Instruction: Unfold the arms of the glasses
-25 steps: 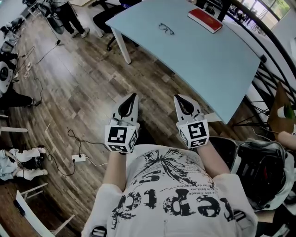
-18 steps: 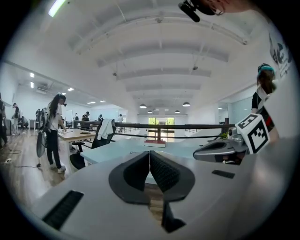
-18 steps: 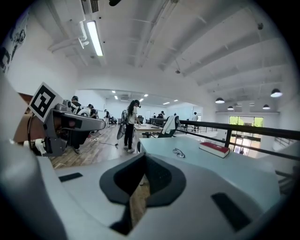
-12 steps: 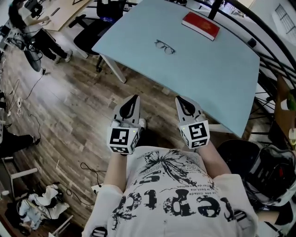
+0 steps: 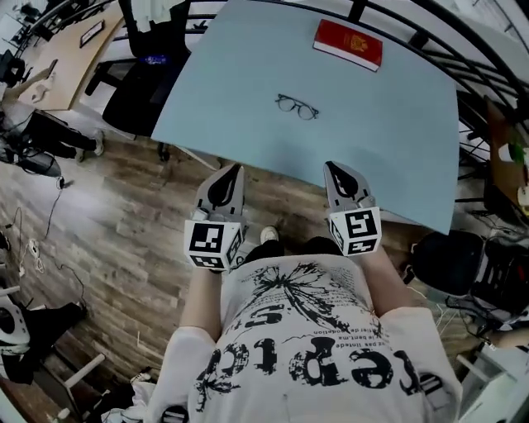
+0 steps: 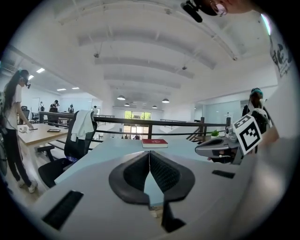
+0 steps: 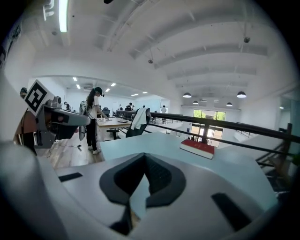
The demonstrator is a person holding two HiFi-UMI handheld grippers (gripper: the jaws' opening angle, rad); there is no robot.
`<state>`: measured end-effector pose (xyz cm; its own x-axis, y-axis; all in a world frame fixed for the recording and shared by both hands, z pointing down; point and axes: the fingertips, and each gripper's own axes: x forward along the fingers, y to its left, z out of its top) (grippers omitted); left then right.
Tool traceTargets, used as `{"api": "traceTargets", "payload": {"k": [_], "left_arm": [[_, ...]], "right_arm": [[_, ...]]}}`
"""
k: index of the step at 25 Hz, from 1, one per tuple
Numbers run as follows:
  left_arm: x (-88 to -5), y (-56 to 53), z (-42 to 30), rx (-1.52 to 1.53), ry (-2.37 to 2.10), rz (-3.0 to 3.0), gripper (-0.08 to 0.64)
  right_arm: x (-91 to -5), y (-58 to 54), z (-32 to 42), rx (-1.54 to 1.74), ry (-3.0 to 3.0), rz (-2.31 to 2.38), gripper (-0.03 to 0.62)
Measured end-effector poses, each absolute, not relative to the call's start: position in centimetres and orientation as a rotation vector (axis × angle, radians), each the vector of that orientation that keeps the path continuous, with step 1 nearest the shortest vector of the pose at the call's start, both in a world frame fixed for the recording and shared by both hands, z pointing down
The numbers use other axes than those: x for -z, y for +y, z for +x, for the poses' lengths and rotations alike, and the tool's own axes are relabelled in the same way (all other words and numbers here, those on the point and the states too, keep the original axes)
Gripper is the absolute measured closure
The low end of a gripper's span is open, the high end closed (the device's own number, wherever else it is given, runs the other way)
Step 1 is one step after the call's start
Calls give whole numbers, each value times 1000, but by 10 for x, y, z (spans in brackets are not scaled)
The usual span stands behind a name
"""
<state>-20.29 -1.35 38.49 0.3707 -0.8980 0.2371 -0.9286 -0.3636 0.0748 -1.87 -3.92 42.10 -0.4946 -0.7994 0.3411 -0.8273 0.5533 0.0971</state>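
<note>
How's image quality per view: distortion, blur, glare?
Head view: fisheye bows the table edges; the light is even with no glare, and the glasses are small but crisp. Left gripper view: heavy fisheye with a black vignette; the fingers near the lens are soft, the red book is clearer. Right gripper view: same vignette; the ceiling light strip is blown out, and the glasses are not made out.

head: steeply down over table | gripper views: near-level, both facing red book

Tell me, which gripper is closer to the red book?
Right. The right gripper sits almost directly below the red book in the head view; the left gripper is farther off to the left.
</note>
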Motion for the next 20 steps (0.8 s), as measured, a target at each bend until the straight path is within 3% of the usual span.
{"api": "traceTargets", "payload": {"k": [20], "left_arm": [[-442,-241,-158,-384,-1392,2521,541]], "right_arm": [[-497,-244,12,-265,-2264,1302,581]]}}
